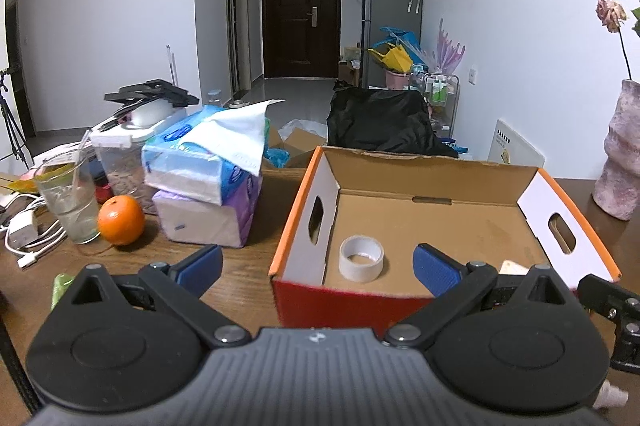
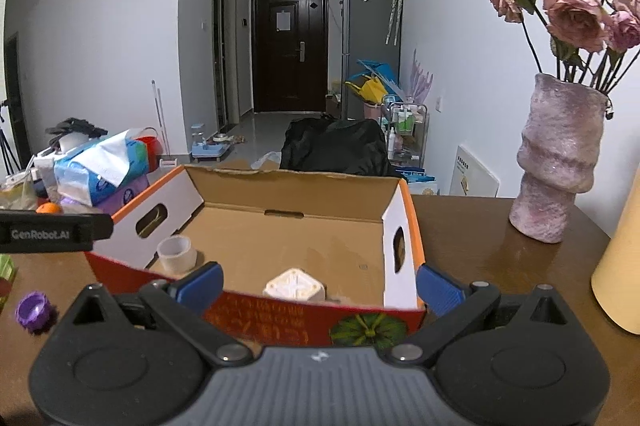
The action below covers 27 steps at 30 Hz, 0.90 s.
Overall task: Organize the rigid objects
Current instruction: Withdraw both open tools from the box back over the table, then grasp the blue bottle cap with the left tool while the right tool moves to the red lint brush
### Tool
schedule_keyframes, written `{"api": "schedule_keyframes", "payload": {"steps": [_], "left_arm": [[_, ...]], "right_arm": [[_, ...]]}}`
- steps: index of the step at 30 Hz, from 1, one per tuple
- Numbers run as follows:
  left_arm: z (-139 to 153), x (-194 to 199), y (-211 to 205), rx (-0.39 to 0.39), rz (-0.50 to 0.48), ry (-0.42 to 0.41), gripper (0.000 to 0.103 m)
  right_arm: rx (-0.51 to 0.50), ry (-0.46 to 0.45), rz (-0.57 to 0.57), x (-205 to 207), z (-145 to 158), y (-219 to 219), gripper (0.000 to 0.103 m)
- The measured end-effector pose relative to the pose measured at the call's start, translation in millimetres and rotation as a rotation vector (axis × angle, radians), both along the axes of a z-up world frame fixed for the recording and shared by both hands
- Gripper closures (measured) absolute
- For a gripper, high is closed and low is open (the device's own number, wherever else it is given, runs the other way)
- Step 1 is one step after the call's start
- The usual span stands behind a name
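An open cardboard box [image 1: 436,222] with orange rim and red front stands on the wooden table; it also shows in the right wrist view [image 2: 280,238]. A white tape roll [image 1: 361,259] lies in its near left corner, also in the right wrist view [image 2: 176,253]. A cream cube-like object [image 2: 295,285] sits inside against the front wall. My left gripper [image 1: 318,268] is open and empty, just before the box front. My right gripper [image 2: 318,286] is open and empty, straddling the box's front wall. A purple cap [image 2: 33,310] lies on the table left.
An orange [image 1: 121,220], a glass [image 1: 68,198], tissue packs [image 1: 208,186] and cables [image 1: 28,238] crowd the table's left. A pink vase with dried roses [image 2: 556,158] stands right of the box. A yellow cylinder [image 2: 620,266] is at the far right.
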<state>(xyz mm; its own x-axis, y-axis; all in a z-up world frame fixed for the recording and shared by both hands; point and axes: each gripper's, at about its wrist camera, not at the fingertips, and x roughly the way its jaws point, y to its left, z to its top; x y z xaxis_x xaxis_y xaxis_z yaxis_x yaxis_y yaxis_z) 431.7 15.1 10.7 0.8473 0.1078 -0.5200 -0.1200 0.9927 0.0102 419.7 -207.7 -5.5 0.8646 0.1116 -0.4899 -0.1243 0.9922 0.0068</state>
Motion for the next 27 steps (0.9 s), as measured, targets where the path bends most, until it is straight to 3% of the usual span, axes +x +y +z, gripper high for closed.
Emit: {"api": "schedule_keyframes", "payload": {"steps": [27], "left_arm": [[-20, -120, 8, 0.015, -0.022, 0.027, 0.000]], "right_arm": [[-0.011, 0.007, -0.017, -119, -16, -3, 0.000]]}}
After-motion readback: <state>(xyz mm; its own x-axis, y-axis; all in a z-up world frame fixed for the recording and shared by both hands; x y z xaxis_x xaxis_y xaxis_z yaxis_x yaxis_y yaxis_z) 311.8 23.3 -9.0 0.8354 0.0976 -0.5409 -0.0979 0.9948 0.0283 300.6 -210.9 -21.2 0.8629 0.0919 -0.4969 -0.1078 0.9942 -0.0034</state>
